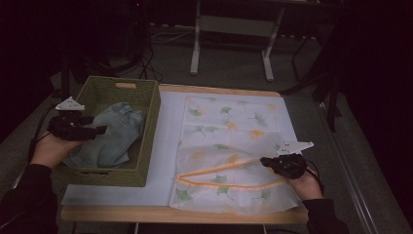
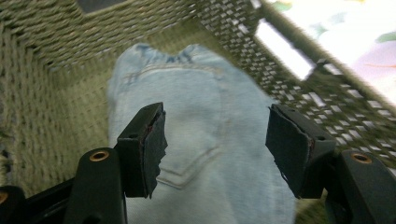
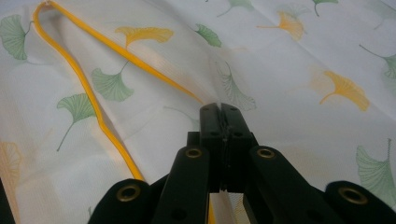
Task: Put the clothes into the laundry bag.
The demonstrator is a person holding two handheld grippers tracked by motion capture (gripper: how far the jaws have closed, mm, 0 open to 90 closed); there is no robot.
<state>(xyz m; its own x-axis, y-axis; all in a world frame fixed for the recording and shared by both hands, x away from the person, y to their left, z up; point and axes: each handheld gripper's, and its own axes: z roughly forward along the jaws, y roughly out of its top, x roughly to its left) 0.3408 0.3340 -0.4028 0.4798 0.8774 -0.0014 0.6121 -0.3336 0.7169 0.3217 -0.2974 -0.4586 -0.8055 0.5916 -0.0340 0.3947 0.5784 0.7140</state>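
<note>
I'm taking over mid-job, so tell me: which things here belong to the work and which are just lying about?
In the job:
- jeans, lying in the woven basket
- left gripper, open over the jeans
- mesh laundry bag with ginkgo print and orange zip
- right gripper, shut on the bag's edge

Lying about:
- white table cover
- desk legs on the floor behind

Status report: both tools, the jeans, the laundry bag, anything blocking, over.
Left tool open above folded light-blue jeans in green woven basket. Right tool shut on leaf-print mesh bag. Nothing blocking.
</note>
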